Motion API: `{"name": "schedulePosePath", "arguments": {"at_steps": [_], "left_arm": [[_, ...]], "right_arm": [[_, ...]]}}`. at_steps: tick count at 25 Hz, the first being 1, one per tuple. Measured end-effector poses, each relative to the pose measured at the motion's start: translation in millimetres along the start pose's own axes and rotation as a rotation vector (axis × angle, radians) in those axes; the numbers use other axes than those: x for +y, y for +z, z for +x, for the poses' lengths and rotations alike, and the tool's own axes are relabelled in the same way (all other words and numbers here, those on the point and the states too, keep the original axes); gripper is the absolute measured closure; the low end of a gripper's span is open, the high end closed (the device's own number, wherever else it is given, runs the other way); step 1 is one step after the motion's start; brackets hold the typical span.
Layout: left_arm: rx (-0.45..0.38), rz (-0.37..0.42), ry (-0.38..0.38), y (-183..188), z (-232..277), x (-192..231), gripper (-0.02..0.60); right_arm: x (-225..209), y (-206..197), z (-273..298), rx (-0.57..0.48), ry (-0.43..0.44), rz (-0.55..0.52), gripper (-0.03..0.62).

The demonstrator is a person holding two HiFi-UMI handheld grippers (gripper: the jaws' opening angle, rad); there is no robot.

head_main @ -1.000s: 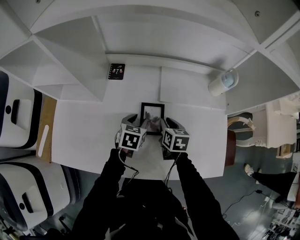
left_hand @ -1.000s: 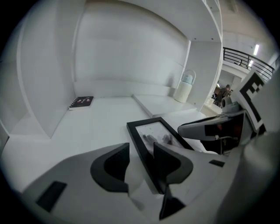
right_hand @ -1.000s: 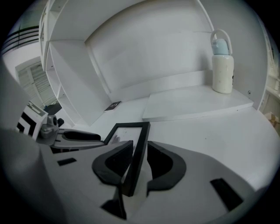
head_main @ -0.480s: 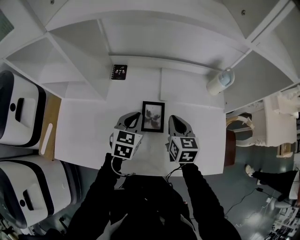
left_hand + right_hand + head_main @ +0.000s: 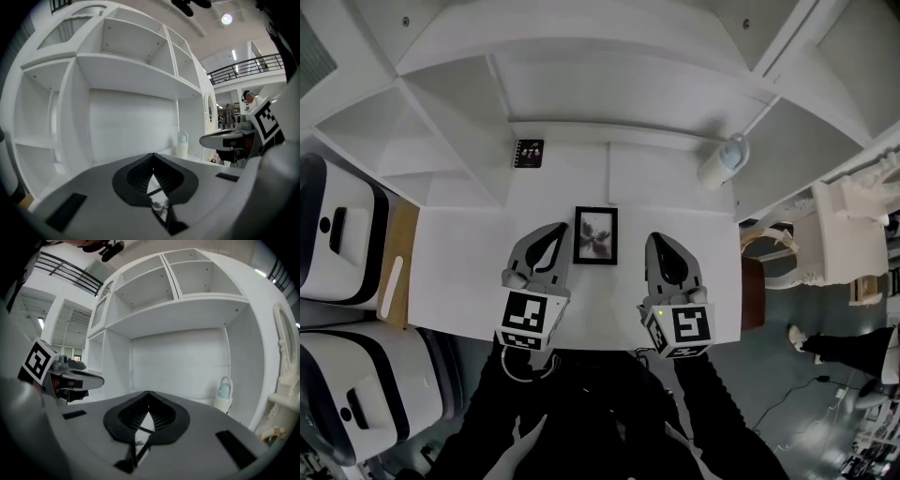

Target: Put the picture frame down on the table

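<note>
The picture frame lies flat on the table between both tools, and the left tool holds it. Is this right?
No. The left tool holds nothing: the head view shows it shut, beside the picture frame and apart from it. The rest stands.

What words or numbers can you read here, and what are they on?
No text here can be read.
On the small black card: tiny light marks, too small to read.
On the picture frame: only a picture, no words.
On the bottle: no label that can be read.
On the cubes of the left tool and the right tool: black-and-white square patterns, not letters.
</note>
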State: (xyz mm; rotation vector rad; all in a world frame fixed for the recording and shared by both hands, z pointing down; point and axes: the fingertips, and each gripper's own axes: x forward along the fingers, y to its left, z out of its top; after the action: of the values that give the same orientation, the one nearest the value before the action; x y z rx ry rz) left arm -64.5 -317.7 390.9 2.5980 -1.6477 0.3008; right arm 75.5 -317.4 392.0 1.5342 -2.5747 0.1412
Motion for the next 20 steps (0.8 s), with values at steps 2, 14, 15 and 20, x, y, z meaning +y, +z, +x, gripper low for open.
{"name": "schedulePosePath", "arguments": {"at_steps": [2, 14, 15, 20], "left_arm": [[-0.043, 0.020, 0.009, 19, -8, -2, 0.580], [-0.162, 0.062, 0.033, 95, -54, -19, 0.580], [-0.166, 0.075, 0.034, 99, -56, -20, 0.580], [-0.173, 0.112, 0.024, 103, -64, -23, 0.580]], "right_arm": [[2, 16, -11, -0.039, -0.012, -0.037, 0.592], [15, 95, -53, -0.231, -0.034, -0.127, 0.592], [17, 99, -54, -0.243, -0.032, -0.131, 0.592], [24, 109, -61, -0.257, -0.017, -0.160, 0.592]]}}
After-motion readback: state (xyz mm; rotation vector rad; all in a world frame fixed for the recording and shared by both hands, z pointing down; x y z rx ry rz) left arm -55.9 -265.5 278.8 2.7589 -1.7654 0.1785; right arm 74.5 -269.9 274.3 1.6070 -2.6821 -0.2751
